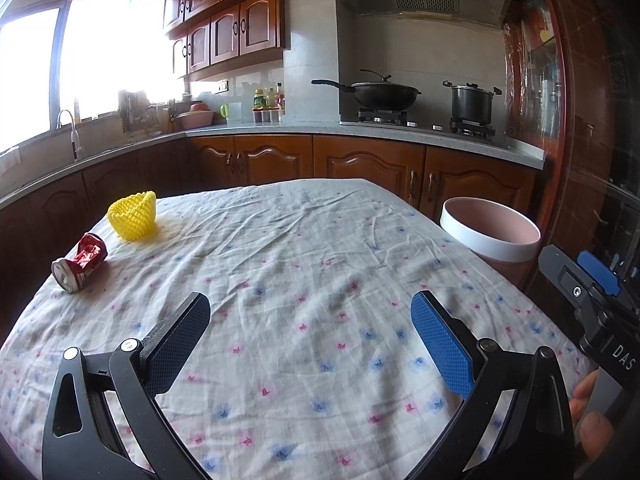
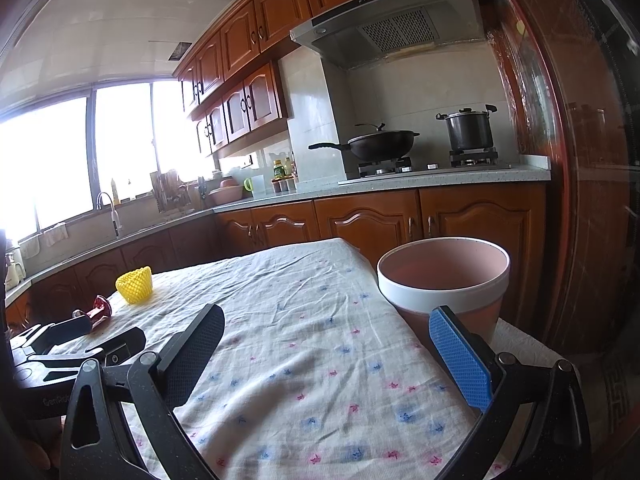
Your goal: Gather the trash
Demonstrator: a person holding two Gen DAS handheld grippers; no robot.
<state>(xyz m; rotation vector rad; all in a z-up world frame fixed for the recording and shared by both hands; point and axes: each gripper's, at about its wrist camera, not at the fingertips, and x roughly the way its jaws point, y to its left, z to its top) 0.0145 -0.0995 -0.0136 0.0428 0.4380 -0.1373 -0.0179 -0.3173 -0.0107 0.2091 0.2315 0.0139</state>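
A crushed red can (image 1: 80, 263) lies on its side at the table's far left, and a yellow foam net (image 1: 133, 216) stands just behind it. A pink bin with a white rim (image 1: 490, 236) stands off the table's right edge. My left gripper (image 1: 310, 312) hovers open over the cloth, empty, well short of the can. In the right wrist view my right gripper (image 2: 328, 330) is open and empty, its blue finger (image 2: 460, 360) in front of the bin (image 2: 442, 280). The can (image 2: 98, 312) and the net (image 2: 135, 286) sit far left, the can partly hidden by the left gripper (image 2: 80, 340).
The table is draped in a wrinkled floral cloth (image 1: 304, 280). Behind it runs a kitchen counter (image 1: 320, 130) with a wok, a pot, bottles and a sink by the window. A dark wooden frame (image 1: 568, 120) rises at the right. A hand (image 1: 592, 416) holds the right gripper's body.
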